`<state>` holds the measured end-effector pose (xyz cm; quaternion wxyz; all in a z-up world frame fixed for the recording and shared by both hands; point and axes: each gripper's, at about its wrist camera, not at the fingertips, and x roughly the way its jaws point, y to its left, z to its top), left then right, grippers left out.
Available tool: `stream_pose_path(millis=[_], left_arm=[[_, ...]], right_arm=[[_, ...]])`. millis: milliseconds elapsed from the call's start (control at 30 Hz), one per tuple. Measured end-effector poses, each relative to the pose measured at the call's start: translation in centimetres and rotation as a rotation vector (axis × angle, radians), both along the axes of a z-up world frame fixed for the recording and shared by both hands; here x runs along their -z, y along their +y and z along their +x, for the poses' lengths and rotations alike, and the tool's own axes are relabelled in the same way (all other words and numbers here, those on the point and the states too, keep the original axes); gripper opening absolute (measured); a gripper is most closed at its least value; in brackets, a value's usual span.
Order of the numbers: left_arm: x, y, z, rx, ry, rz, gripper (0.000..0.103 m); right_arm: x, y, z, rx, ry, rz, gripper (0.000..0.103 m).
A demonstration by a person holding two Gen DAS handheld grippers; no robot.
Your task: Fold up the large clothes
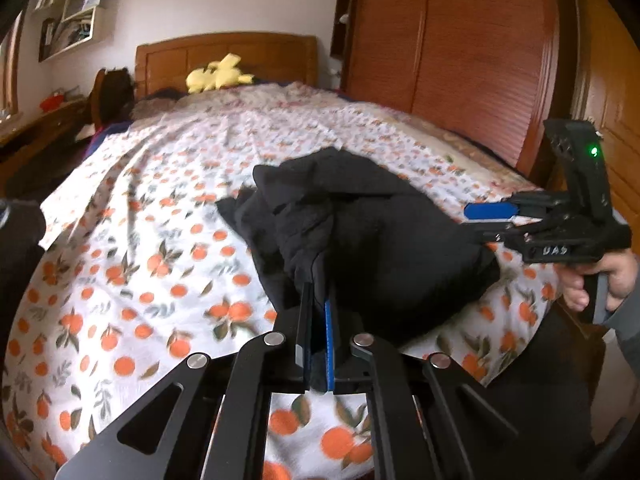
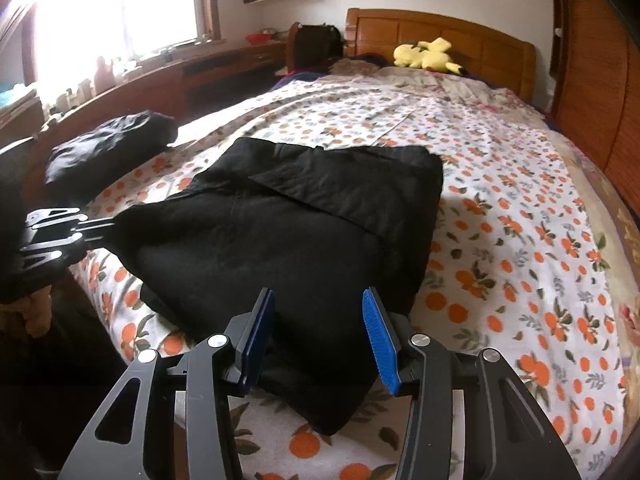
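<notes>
The orange-print bedsheet (image 2: 520, 200) lies bare beyond the black garment (image 2: 280, 232), which sits near its foot edge; the left gripper (image 1: 318, 320) pinches a garment fold, the right gripper (image 2: 320, 320) stands spread above its near edge

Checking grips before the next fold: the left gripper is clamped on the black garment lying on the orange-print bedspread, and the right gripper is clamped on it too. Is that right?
Not quite. The left gripper is clamped on the black garment on the orange-print bedspread, but the right gripper is not: the right wrist view shows its jaws standing apart, open, with the garment's near edge below them.
</notes>
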<state>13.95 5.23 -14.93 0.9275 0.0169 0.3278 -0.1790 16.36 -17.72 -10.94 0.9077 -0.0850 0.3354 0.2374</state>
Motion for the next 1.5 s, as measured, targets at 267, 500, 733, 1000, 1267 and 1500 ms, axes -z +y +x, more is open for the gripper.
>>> stream_pose_path(millis=[267, 500, 733, 1000, 1267, 1500], left_arm=[[2.8, 0.1, 0.5, -0.009, 0.075, 0.073, 0.006], [3.2, -0.2, 0.8, -0.026, 0.073, 0.096, 0.006], [3.4, -0.2, 0.5, -0.041, 0.068, 0.084, 0.008], [3.2, 0.8, -0.8, -0.130, 0.039, 0.070, 0.031], [3.4, 2.2, -3.4, -0.235, 0.044, 0.029, 0.038], [3.9, 0.8, -2.8, -0.183, 0.066, 0.002, 0.043]], right_arm=[[3.3, 1.6, 1.0, -0.013, 0.046, -0.065, 0.045], [0.0, 0.0, 2.5, -0.005, -0.001, -0.057, 0.045], [-0.5, -1.7, 9.6, 0.040, 0.009, -0.039, 0.054], [1.4, -1.9, 17.3, 0.060, 0.078, -0.003, 0.071], [3.3, -2.0, 20.7, 0.041, 0.165, 0.026, 0.083], [4.7, -2.7, 21.8, 0.041, 0.248, 0.101, 0.085]])
